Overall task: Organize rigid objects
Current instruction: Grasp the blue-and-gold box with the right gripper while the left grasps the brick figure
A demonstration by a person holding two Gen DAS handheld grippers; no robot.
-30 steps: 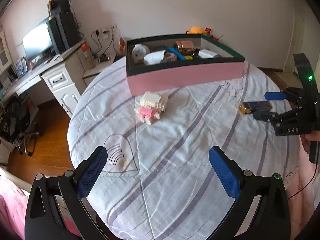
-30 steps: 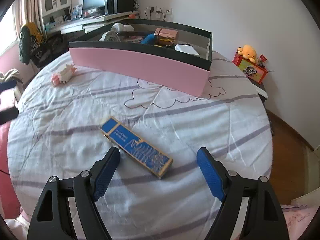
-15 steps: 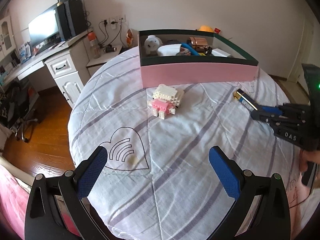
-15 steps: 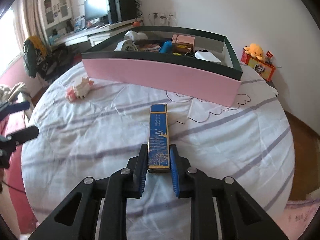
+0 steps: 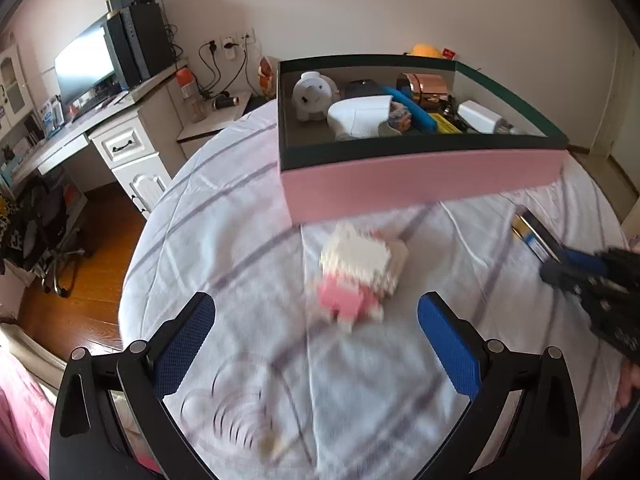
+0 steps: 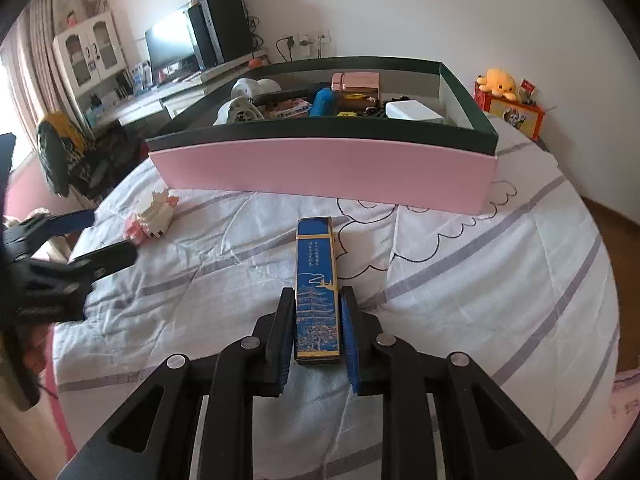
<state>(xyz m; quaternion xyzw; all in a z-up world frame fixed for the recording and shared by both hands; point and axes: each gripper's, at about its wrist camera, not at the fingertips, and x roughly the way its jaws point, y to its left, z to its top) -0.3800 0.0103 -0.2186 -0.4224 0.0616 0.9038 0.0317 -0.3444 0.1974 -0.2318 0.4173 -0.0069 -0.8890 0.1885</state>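
Left wrist view, left hand-held gripper (image 5: pixel 316 332) apart, now nearer block toy (image 5: pixel 360 276), right hand-held gripper (image 6: pixel 316 336) still clamping blue box (image 6: pixel 317 292)

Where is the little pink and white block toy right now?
The block toy sits on the bedsheet, just in front of the pink box, ahead of the open left gripper.

Left hand-held gripper (image 5: pixel 316 320) spread wide, right hand-held gripper (image 6: pixel 318 332) clamped

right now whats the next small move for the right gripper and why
Probably lift and carry forward to the pink box. The right gripper is shut on the blue carton, which points straight at the box, and the box's open top already holds other items.
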